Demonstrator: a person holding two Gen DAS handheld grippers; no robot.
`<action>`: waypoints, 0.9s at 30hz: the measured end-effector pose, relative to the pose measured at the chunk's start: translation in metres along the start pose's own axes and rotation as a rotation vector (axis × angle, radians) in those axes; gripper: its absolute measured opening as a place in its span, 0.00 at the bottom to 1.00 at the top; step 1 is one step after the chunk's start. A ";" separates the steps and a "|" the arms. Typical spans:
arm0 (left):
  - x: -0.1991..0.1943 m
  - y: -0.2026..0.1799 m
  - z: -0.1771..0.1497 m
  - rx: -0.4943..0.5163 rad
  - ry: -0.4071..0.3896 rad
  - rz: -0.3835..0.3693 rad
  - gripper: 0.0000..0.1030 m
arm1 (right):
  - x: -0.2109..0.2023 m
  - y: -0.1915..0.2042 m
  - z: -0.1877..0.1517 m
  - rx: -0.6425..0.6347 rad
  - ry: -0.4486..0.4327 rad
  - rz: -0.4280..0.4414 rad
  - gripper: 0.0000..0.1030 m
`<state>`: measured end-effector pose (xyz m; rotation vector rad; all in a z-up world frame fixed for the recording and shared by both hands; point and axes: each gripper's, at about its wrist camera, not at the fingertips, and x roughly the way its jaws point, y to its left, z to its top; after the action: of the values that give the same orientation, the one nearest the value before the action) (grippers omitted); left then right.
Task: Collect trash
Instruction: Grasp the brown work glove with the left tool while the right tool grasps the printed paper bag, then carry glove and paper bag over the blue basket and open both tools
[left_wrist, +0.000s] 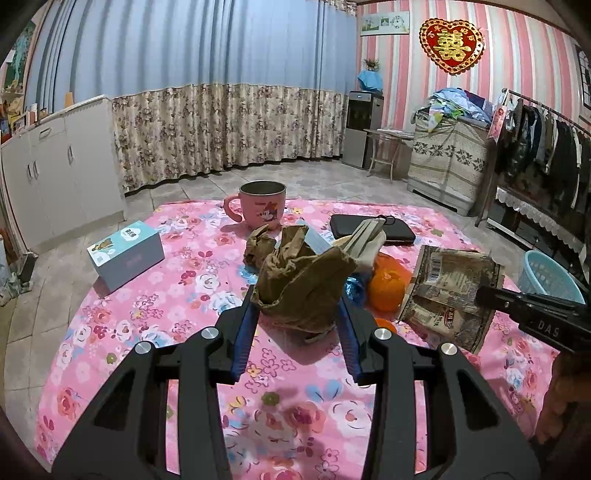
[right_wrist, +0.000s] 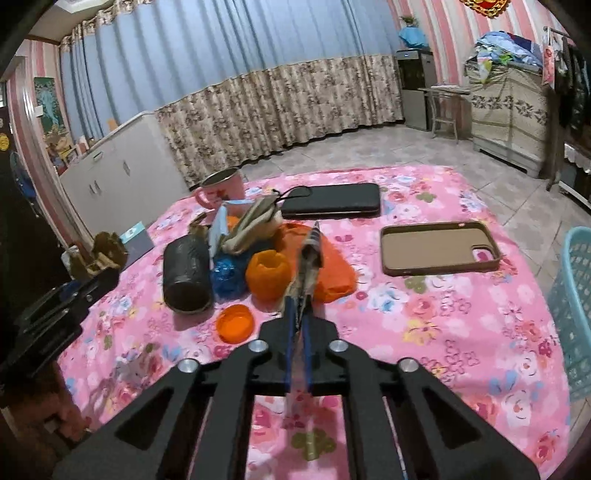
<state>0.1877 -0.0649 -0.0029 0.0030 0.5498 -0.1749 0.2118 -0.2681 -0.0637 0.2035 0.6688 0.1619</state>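
My left gripper (left_wrist: 297, 314) is shut on a crumpled brown paper wad (left_wrist: 301, 284) and holds it above the pink floral cloth (left_wrist: 155, 306). My right gripper (right_wrist: 300, 295) is shut on a flat printed snack wrapper (right_wrist: 308, 266), seen edge-on; it also shows in the left wrist view (left_wrist: 448, 291). More trash lies in a pile: a second brown wad (left_wrist: 258, 245), an orange peel cup (right_wrist: 266, 275), an orange plastic bag (right_wrist: 332, 273), a blue wrapper (right_wrist: 226, 277), an orange lid (right_wrist: 235, 323), a dark can (right_wrist: 186, 275) on its side and a folded mask (right_wrist: 255, 221).
A pink mug (left_wrist: 260, 206), a tissue box (left_wrist: 125, 253), a black case (right_wrist: 332, 201) and a brown phone case (right_wrist: 439, 249) sit on the cloth. A light blue basket (right_wrist: 572, 317) stands off the right edge. White cabinets (left_wrist: 55, 173) stand at left.
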 end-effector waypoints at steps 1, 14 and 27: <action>-0.001 -0.001 -0.001 0.003 -0.001 0.000 0.38 | -0.001 0.001 0.001 -0.001 -0.006 0.003 0.01; -0.022 -0.034 0.025 0.036 -0.067 -0.041 0.38 | -0.072 -0.005 0.023 -0.054 -0.239 -0.002 0.00; -0.011 -0.196 0.071 0.119 -0.114 -0.279 0.38 | -0.185 -0.162 0.050 0.122 -0.391 -0.283 0.00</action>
<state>0.1826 -0.2597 0.0721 0.0321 0.4235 -0.4764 0.1137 -0.4705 0.0460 0.2465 0.3120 -0.1883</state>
